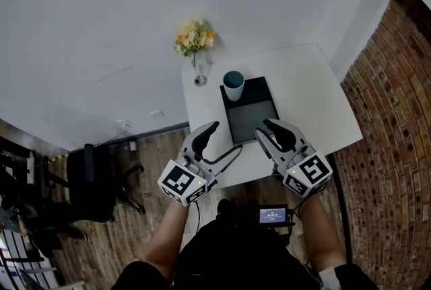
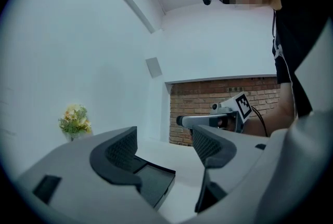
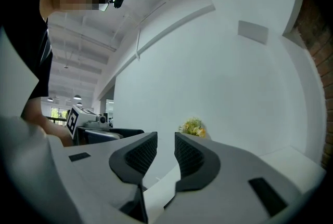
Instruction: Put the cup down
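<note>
Teal cup [image 1: 234, 84] stands on the flat black tray [image 1: 252, 122]. My left gripper [image 1: 210, 131] gapes empty. My right gripper [image 1: 264, 130] is nearly closed, also empty.

White table [image 1: 310, 93]: black tray [image 1: 250, 119], flower vase [image 1: 199, 77]

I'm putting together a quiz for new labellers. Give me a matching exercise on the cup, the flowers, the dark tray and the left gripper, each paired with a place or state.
Things:
1. cup
2. flowers
3. dark tray
4. left gripper

Places or states:
A. at the far left corner of the table
B. jaws apart, nothing between them
C. upright on the tray's far end
D. flat on the table, under the cup

Pairs: 1-C, 2-A, 3-D, 4-B
</note>
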Motion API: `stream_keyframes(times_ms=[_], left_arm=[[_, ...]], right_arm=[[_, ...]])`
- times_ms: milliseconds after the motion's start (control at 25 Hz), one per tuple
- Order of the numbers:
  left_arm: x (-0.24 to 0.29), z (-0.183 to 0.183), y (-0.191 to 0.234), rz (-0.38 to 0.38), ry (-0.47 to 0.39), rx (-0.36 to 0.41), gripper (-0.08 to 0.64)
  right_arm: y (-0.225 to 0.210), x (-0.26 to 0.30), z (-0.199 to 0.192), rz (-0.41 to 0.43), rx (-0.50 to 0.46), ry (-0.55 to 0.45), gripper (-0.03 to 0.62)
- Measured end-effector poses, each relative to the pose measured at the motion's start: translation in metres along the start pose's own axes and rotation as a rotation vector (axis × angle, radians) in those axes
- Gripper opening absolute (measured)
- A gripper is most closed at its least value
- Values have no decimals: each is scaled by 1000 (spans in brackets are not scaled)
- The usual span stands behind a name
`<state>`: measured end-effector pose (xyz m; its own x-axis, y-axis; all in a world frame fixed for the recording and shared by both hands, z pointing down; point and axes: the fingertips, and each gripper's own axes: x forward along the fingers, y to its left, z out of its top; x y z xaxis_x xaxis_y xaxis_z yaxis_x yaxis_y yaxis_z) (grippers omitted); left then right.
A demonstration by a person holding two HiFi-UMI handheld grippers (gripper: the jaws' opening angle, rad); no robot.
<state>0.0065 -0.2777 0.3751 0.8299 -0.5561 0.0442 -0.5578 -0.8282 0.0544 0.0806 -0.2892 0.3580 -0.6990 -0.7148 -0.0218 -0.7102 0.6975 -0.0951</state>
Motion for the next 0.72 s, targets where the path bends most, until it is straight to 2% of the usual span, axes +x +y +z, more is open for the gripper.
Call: stream_keyframes(times_ms=[480,720], left_arm=[[-2,1,-8,3,-15,-13,328],[0,-1,-10,0,-5,-17,328]], right_arm=[[11,-2,-1,11,-34,8,31],[14,-3,-1,18,-40,13,23]])
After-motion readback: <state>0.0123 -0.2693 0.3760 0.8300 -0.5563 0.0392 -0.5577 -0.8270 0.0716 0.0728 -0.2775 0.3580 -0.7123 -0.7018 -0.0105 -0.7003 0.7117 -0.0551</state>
